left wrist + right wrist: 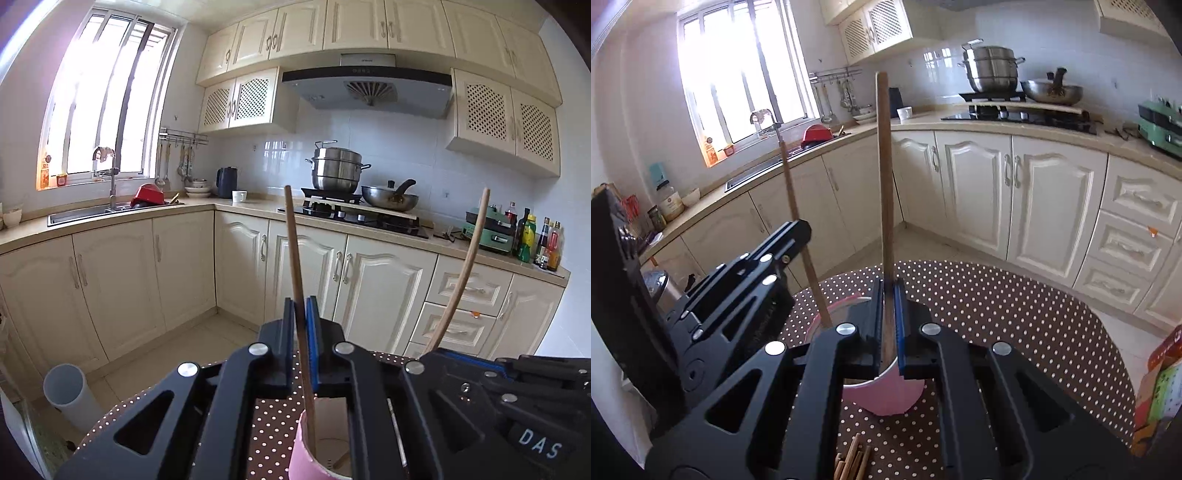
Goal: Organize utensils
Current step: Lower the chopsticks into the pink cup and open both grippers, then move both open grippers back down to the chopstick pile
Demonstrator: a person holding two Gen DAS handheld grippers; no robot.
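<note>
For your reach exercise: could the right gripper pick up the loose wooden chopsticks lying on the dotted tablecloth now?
Probably not yet: the right gripper is shut on a wooden chopstick over the pink cup; the loose chopsticks lie beneath it.

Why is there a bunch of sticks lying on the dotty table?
Those loose chopsticks lie in a heap on the table instead of standing in the pink cup. Each hand-held gripper, left and right, holds one chopstick over the cup.

Only thing I can actually read is "DAS", white letters on the black body of the right gripper (439, 354), bottom right of the left wrist view. The range hood (367, 86) has a small logo, too tiny to make out.
</note>
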